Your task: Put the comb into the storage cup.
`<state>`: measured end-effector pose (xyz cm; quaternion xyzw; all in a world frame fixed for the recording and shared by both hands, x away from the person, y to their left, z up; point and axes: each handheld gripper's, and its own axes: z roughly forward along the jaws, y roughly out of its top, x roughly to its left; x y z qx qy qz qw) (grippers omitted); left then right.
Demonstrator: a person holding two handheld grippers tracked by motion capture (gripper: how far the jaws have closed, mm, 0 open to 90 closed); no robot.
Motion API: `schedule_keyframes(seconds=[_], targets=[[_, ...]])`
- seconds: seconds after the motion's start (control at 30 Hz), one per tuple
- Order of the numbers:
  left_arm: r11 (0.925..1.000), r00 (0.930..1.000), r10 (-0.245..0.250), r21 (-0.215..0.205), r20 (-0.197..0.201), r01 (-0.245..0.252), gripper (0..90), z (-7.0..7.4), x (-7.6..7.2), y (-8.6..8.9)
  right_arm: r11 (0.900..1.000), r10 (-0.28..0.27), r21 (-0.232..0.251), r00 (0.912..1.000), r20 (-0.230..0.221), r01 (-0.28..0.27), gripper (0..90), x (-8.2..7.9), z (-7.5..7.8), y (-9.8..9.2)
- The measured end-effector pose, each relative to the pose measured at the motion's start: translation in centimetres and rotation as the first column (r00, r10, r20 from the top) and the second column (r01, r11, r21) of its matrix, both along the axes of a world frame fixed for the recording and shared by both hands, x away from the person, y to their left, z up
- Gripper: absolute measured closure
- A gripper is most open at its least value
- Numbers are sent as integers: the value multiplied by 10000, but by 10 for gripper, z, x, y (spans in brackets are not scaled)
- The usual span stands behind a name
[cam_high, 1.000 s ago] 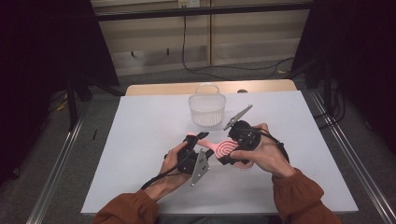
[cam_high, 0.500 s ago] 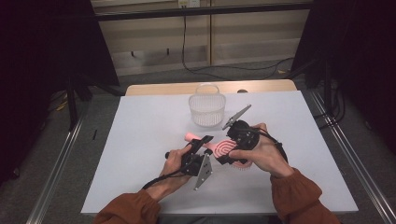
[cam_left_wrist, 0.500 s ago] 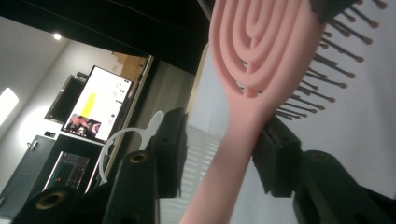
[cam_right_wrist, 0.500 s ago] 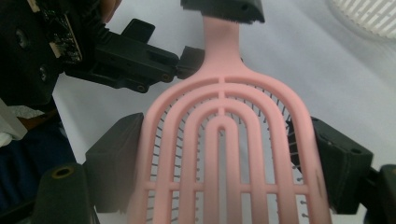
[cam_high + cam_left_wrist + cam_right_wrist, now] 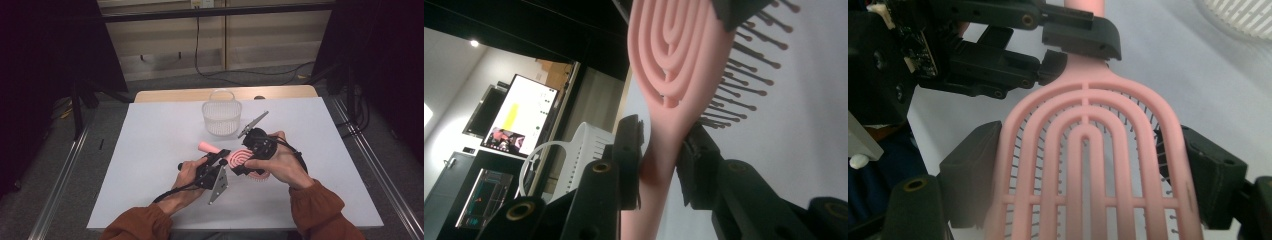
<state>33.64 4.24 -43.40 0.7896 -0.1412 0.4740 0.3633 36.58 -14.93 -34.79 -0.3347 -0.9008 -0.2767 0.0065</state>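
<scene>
Left gripper (image 5: 223,154) just closed its fingers on the brush (image 5: 239,158) neck; a second ago it was short. Right gripper (image 5: 1088,165) clamps the head above the worktop (image 5: 150,130). Two-handed hold, likely handover.

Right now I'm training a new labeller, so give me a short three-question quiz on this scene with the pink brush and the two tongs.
1. True or false: the pink hairbrush is lying inside the white basket.
2. Which part of the brush do the left tongs clamp? A) the neck by the handle B) the bristle tips C) nothing
3. Fill in: the right tongs grip the brush head across its two ____.

Key: 1 false, it is held above the white table; 2 A; 3 edges.
</scene>
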Motion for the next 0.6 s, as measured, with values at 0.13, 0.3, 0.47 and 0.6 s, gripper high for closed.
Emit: schedule_keyframes(seconds=[0.13,0.3,0.47,0.6], targets=[[9998,10000,-34,170,-59,35,758,-2,0,-1,10000,-57,9,10000,-75,57,204,1,1,1],[9999,9993,-115,11,-360,115,775,-2,-1,-2,9998,-48,213,9997,-228,53,204,4,3,-1],[9995,9970,-200,-262,-745,181,782,-2,0,-1,9995,39,327,9997,-237,-31,193,6,5,-2],[9984,9932,-233,-533,-1144,173,788,-1,0,-1,9990,107,442,9999,-60,-104,169,6,7,-3]])
